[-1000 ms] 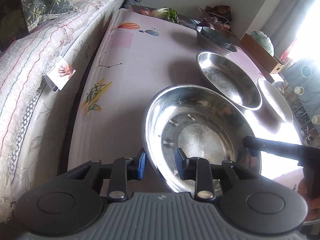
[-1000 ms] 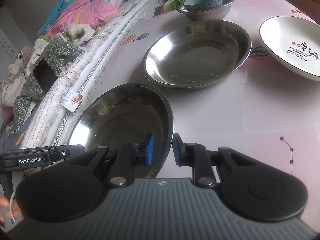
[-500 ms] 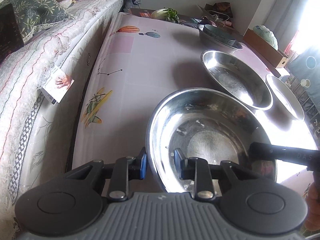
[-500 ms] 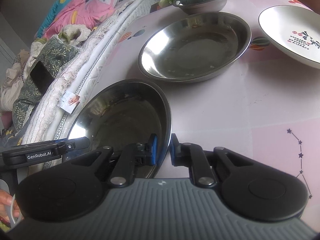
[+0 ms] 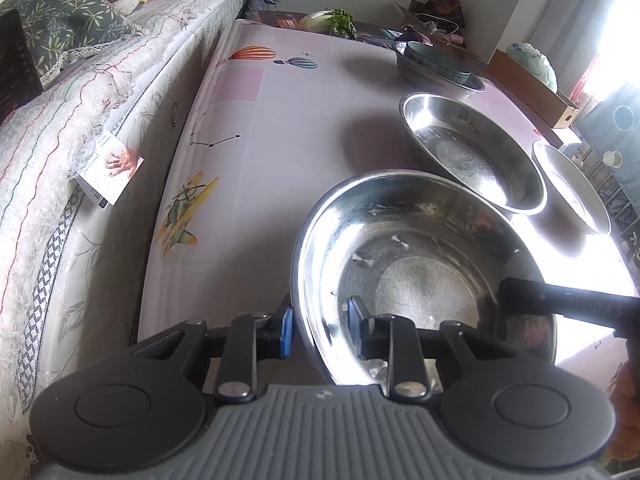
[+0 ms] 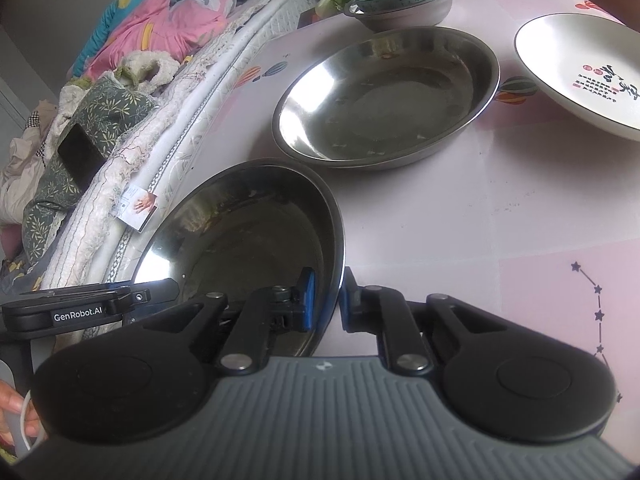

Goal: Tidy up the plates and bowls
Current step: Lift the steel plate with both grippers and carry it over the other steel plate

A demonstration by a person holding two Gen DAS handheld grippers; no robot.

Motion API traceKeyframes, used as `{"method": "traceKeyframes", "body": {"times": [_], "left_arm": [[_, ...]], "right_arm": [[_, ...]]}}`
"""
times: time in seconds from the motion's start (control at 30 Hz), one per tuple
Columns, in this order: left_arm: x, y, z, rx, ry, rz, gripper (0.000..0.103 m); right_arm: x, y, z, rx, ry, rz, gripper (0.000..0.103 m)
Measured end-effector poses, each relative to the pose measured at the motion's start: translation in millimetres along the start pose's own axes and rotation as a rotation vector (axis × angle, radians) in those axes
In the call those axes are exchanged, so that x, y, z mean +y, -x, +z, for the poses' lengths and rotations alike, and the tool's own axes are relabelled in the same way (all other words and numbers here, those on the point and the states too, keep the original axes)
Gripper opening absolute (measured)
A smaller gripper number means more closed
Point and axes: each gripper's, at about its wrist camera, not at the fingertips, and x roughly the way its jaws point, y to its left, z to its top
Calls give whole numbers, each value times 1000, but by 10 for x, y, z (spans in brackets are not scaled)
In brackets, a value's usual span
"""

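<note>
- You hold the near steel bowl [image 5: 424, 276] with both tongs at once. The left tongs [image 5: 320, 326] stand over its left rim, one finger outside and one inside, but a gap shows beside the inner finger, so I cannot tell if they truly press the rim.
- The right tongs [image 6: 326, 300] are narrow and pinch the right rim of the same bowl [image 6: 240, 240]. The rim is thin and smooth, so it could slide out if you tilt it more.
- The bowl seems raised and tilted over the near edge of the table [image 6: 460, 208], close to the bed [image 5: 80, 120]. If one hand moves faster than the other, I think the bowl can twist and fall onto the table or toward the bed.
- The second steel bowl [image 6: 384, 96] lies just beyond it on the table. If you put the first one into it from too high or not centred, it may bang, push the second bowl and knock the white plate [image 6: 580, 72] near it.
- The stacked bowls [image 6: 400, 0] at the far end stand close behind the second bowl, so a strong push could reach them also.
</note>
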Motion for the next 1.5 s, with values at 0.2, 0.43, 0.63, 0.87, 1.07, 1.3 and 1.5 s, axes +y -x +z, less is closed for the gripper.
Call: {"method": "traceKeyframes", "body": {"times": [0.2, 0.43, 0.63, 0.87, 1.07, 1.3, 1.5], "left_arm": [[-22, 8, 9, -2, 1, 7, 28], [-30, 29, 6, -8, -3, 10, 28], [-40, 55, 4, -15, -5, 11, 28], [-47, 96, 5, -27, -9, 12, 28], [-51, 96, 4, -29, -10, 11, 29], [-66, 116, 8, -34, -13, 12, 29], [-59, 130, 8, -37, -14, 11, 30]], "right_arm": [[3, 0, -1, 1, 0, 0, 12], [16, 13, -4, -3, 9, -3, 12], [45, 41, -4, -10, 20, -3, 12], [34, 62, 5, -12, 18, 1, 13], [28, 68, 6, -11, 16, 2, 14], [25, 72, 5, -11, 16, 4, 14], [30, 79, 3, -12, 16, 5, 15]]}}
